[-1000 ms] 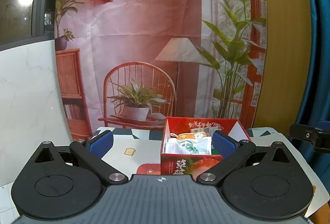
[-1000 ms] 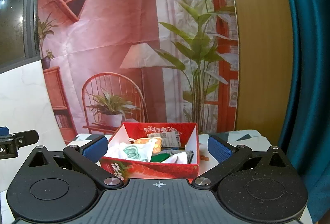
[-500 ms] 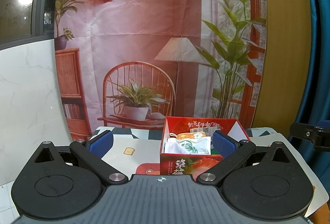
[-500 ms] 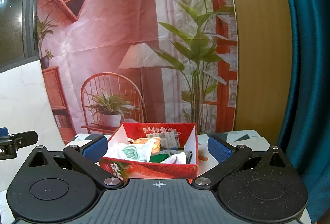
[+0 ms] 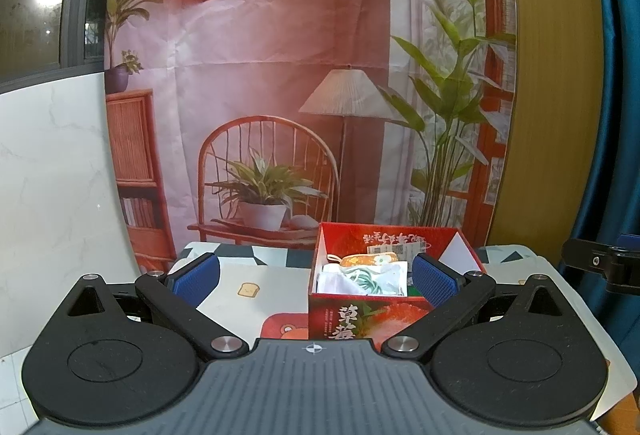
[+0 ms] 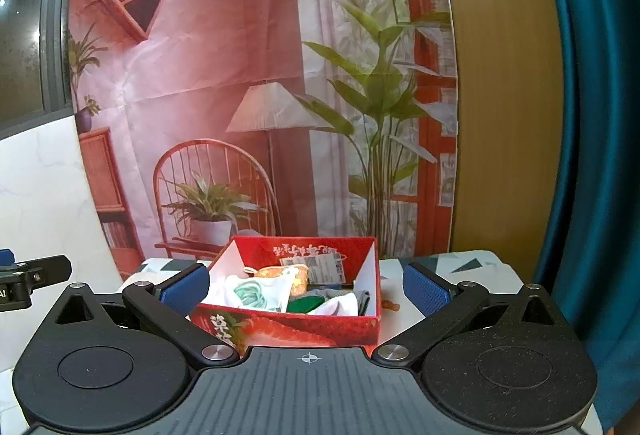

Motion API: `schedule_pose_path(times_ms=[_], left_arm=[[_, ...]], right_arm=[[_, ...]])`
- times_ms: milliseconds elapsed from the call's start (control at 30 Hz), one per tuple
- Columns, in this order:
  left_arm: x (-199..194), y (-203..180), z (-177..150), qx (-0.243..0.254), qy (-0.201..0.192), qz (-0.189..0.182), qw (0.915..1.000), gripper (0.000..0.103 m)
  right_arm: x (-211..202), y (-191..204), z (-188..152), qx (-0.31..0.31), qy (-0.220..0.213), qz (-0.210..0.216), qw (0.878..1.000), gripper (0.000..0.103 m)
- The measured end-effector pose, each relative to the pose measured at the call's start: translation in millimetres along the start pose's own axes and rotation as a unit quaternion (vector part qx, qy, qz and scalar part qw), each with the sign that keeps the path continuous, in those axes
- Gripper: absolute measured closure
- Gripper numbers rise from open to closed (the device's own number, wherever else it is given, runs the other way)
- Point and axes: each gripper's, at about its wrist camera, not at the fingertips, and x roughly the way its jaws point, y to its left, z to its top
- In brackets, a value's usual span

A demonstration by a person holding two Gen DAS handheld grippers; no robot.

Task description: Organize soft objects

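Note:
A red strawberry-print box (image 5: 360, 319) stands on the table, also in the right wrist view (image 6: 288, 327). It holds soft items: a white pouch with a green pattern (image 5: 368, 277) (image 6: 256, 293), an orange plush piece (image 5: 370, 259) (image 6: 288, 277), and green and white cloth (image 6: 320, 305). My left gripper (image 5: 316, 277) is open and empty, held back from the box's near left. My right gripper (image 6: 306, 285) is open and empty, with the box seen between its fingers but farther away.
A patterned tablecloth (image 5: 260, 275) covers the table. A printed backdrop (image 5: 280, 75) hangs right behind it. A white marble wall (image 5: 52, 195) is at the left, a blue curtain (image 6: 600, 115) at the right. A small brown bit (image 6: 390, 303) lies right of the box.
Both grippers have drifted very slightly; the box sits a touch lower and nearer in the right wrist view. Nothing was grasped or released.

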Motion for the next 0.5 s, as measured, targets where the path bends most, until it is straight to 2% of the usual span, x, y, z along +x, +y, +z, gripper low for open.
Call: schedule_pose_path(times_ms=[500], left_arm=[[2.0, 1.7, -2.0, -0.003, -0.001, 0.0, 1.0, 0.0]], right_arm=[[1.0, -1.9, -5.4, 0.0, 0.004, 0.0, 1.0, 0.0]])
